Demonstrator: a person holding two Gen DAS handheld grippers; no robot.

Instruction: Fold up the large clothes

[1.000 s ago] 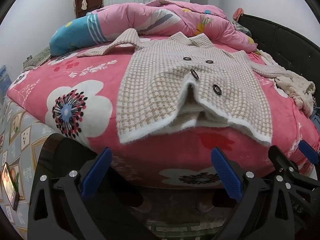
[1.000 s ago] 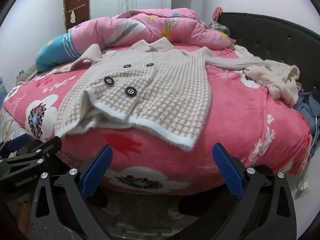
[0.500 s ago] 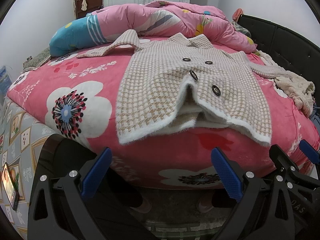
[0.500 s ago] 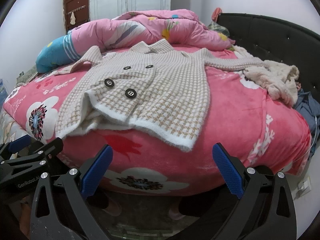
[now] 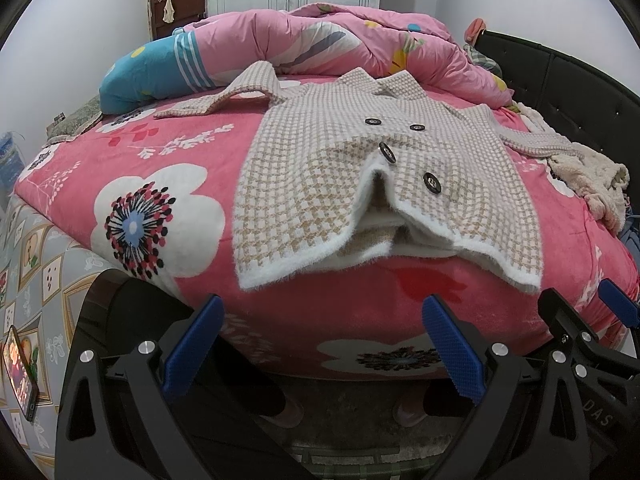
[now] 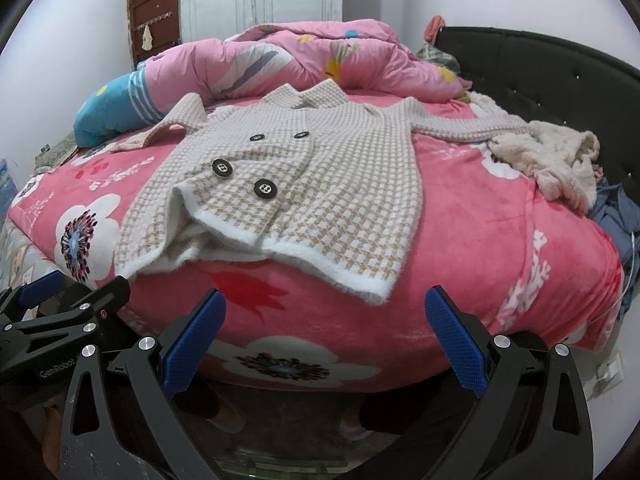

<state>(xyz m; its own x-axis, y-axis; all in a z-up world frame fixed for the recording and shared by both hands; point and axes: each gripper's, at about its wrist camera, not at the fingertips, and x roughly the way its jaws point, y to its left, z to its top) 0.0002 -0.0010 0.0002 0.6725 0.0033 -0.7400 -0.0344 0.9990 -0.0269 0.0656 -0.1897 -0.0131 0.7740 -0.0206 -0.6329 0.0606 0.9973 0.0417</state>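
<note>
Hovering low at the near edge of the bed (image 5: 168, 148), both grippers are waiting off the fabric: left gripper (image 5: 320, 344) and right gripper (image 6: 324, 336) each with jaws spread wide, gripping nothing. Probably lining up on the hem corners for a first fold (my guess, nothing grabbed yet).

The checked coat (image 5: 384, 184) is lying flat, front up, on the pink floral blanket, hem facing the near edge and slightly overhanging it, collar pointing far toward the rolled pink duvet (image 5: 340, 40). It is spread out this way so sleeves and hem are reachable. The front flaps are gaping at the bottom, showing white lining.

Counts: one coat; four dark buttons (image 6: 265, 189) showing (two far, two near); two sleeves, one running far left, one running right toward a cream fluffy garment (image 6: 560, 164). One blue pillow (image 5: 148, 68) is sitting far left. One phone (image 5: 20, 372) is glowing at lower left, off the bed. Two grippers, four blue pads (image 5: 452, 348) in total.
</note>
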